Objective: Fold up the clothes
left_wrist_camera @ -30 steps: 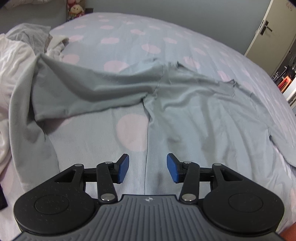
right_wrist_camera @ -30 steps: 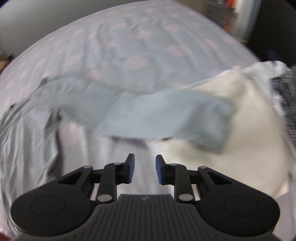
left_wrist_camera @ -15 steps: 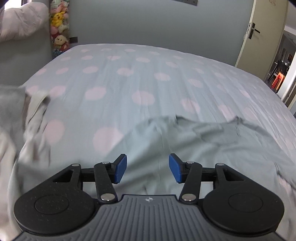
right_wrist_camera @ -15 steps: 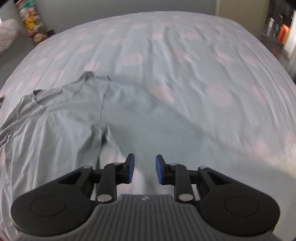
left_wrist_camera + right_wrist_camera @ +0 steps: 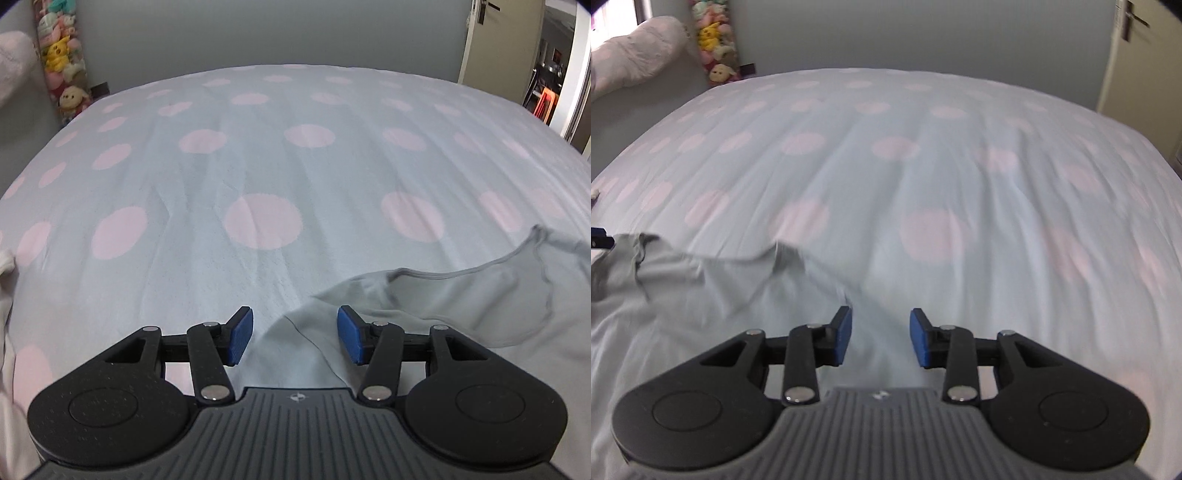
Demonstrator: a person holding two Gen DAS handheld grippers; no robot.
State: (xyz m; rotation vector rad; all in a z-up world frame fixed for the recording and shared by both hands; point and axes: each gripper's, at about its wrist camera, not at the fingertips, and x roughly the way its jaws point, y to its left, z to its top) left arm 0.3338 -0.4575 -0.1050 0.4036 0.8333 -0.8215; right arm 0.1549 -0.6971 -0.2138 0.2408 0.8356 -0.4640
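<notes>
**Both hand-held grippers open above the garment's upper edge**

The bed (image 5: 295, 177) fills both views. Its cover is pale blue with large pink dots and shows shallow creases running away from the cameras. A grey wall stands behind it, with a door (image 5: 495, 40) at the far right and a column of plush toys (image 5: 61, 62) at the far left corner.

The grey-blue garment (image 5: 461, 306) lies flat on the bed at the near edge. In the left wrist view it occupies the lower right, with its ribbed neckline curving just beyond the right finger. In the right wrist view the garment (image 5: 683, 295) occupies the lower left, blurred, with its upper edge rumpled. A white cloth (image 5: 7, 295) shows at the left margin of the left wrist view.

The left hand-held gripper (image 5: 293, 334) has its jaws spread wide; they have just been opening. A fold of the garment lies below the gap, but the blue pads (image 5: 240, 334) do not press on it.

The right hand-held gripper (image 5: 881, 339) has its jaws moderately apart; they have just been opening. Pale fabric lies beneath the gap, and nothing is gripped.
</notes>
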